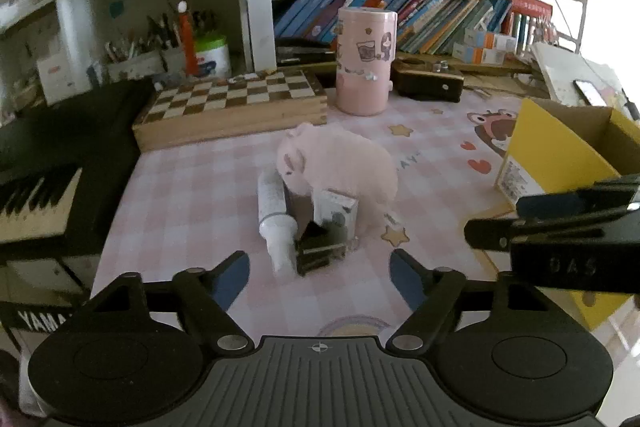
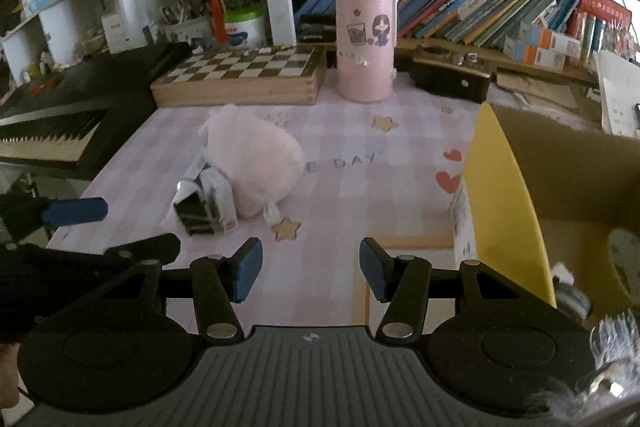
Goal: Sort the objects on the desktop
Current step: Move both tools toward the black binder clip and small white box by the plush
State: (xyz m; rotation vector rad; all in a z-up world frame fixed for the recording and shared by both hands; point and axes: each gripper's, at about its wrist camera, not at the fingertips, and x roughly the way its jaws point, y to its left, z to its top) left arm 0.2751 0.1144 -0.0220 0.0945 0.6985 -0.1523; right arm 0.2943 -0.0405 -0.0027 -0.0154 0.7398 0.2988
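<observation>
**Inspector A:** Two grippers are hovering over the pink checked desk mat [image 1: 192, 195], and both are standing empty. The left gripper [image 1: 320, 277] is holding its jaws fairly wide, nothing between them. The right gripper [image 2: 311, 273] is holding a narrower gap, likewise on nothing.

**Inspector B:** Where are the things to be sorted lying?

**Inspector A:** They are sitting in one cluster near the middle of the mat: a pink plush toy [image 1: 344, 163], a white tube [image 1: 276, 223] lying beside it, a small white carton [image 1: 335, 213] and a dark little box [image 1: 320, 251], all touching or nearly so. The yellow cardboard box [image 1: 560, 155] is standing open at the right edge, presumably the bin.

**Inspector B:** Which hand is sitting nearer?

**Inspector A:** The left, in my judgement. The cluster is lying straight ahead of its jaws and close. From the right gripper it is lying ahead and off to the left, farther away, while the yellow box is standing just beside that gripper.

**Inspector B:** And the tube's axis?

**Inspector A:** It is running roughly away from the left gripper, cap end nearest, so the jaws are already facing across its width.
</observation>
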